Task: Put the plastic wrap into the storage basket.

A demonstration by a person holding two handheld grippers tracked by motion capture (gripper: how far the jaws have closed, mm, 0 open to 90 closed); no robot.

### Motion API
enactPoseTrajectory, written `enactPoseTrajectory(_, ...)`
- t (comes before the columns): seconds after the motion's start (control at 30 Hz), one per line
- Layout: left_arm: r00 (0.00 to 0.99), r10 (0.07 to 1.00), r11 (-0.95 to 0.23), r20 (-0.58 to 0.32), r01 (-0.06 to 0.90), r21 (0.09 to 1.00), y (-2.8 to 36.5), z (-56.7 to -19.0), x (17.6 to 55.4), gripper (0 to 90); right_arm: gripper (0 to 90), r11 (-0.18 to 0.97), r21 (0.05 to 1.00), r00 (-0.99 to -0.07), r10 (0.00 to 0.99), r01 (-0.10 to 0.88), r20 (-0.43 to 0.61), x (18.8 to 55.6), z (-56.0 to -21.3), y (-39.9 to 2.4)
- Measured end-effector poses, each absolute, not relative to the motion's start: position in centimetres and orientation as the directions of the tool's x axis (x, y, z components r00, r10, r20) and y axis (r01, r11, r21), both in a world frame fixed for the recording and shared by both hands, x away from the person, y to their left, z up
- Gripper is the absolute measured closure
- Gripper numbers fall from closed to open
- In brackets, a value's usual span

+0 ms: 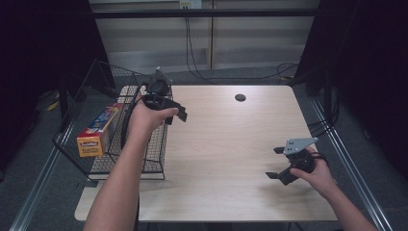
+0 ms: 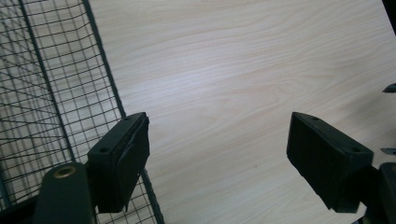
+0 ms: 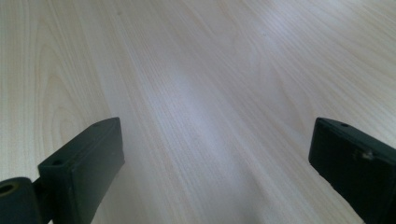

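My left gripper (image 1: 179, 115) hangs over the table's left part, just beside the wire basket (image 1: 144, 166). In the left gripper view its jaws stand wide apart with bare wood between them, so the left gripper (image 2: 217, 154) is open and holds nothing. My right gripper (image 1: 276, 162) rests low near the table's front right, a grey three-cornered plate (image 1: 300, 143) on top. The right gripper (image 3: 215, 163) is open too, with bare tabletop between its jaws. A long orange and blue box (image 1: 98, 130) lies inside the basket.
The light wooden table (image 1: 226, 159) has a dark round hole (image 1: 240, 97) near its far edge. The black wire basket's wall (image 2: 46, 93) stands at the table's left side. Cables trail on the grey floor behind the table.
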State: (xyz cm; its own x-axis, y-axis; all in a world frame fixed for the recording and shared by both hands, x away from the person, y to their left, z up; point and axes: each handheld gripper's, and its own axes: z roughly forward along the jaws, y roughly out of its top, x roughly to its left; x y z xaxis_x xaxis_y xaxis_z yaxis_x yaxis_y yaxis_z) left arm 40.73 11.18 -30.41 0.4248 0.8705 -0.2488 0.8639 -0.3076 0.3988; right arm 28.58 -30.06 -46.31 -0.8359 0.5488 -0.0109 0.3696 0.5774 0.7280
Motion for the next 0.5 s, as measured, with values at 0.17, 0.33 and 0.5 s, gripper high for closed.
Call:
enactPoseTrajectory(0.17, 0.465, 0.849, -0.345, -0.251, 0.847, 0.403, 10.1, -31.2, 40.3, 21.0, 3.0, 0.579, 0.727, -0.837, 0.548, 0.369, -0.012, 28.6, -46.3, -30.1)
enactPoseTrajectory(0.33, 0.482, 0.837, -0.360, -0.258, 0.841, 0.404, 9.6, -31.8, 40.2, 20.2, 3.0, 0.581, 0.727, -0.837, 0.547, 0.366, -0.015, 28.6, -46.3, -30.1)
enactPoseTrajectory(0.5, 0.501, 0.826, -0.376, -0.260, 0.832, 0.409, 9.0, -32.6, 39.9, 19.9, 3.0, 0.582, 0.727, -0.835, 0.549, 0.365, -0.020, 28.6, -46.4, -30.1)
